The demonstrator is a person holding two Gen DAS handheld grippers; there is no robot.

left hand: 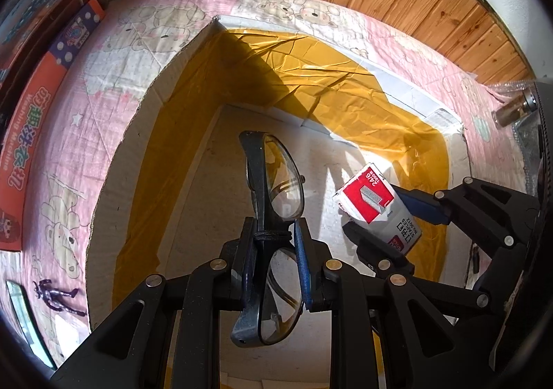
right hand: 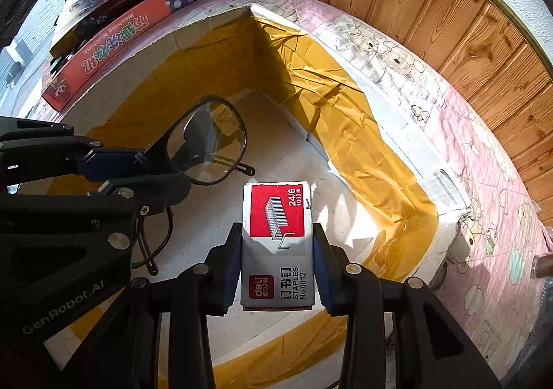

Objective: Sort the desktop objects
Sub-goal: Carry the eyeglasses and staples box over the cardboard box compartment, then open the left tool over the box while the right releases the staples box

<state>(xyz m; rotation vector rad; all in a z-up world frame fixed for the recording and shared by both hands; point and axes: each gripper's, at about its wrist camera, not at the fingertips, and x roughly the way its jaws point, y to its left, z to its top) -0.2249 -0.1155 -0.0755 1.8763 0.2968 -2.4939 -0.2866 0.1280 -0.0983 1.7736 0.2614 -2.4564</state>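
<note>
My left gripper point(left hand: 274, 233) is shut on a pair of black-framed glasses point(left hand: 276, 181), gripping the bridge, and holds them over the open cardboard box point(left hand: 145, 119). It also shows in the right wrist view point(right hand: 138, 164) with the glasses point(right hand: 211, 143). My right gripper point(right hand: 277, 244) is shut on a red and white staples box point(right hand: 278, 244), held inside the cardboard box point(right hand: 207, 29) above its floor. In the left wrist view the staples box point(left hand: 376, 209) and right gripper point(left hand: 387, 219) sit to the right of the glasses.
The box is lined with yellow tape and rests on a pink cartoon cloth point(left hand: 69, 133). Stacked toy boxes point(left hand: 38, 85) lie at the left. A purple figurine point(left hand: 57, 295) lies at lower left. A small glass bottle point(left hand: 515, 109) stands at right. A wooden wall point(right hand: 449, 9) is behind.
</note>
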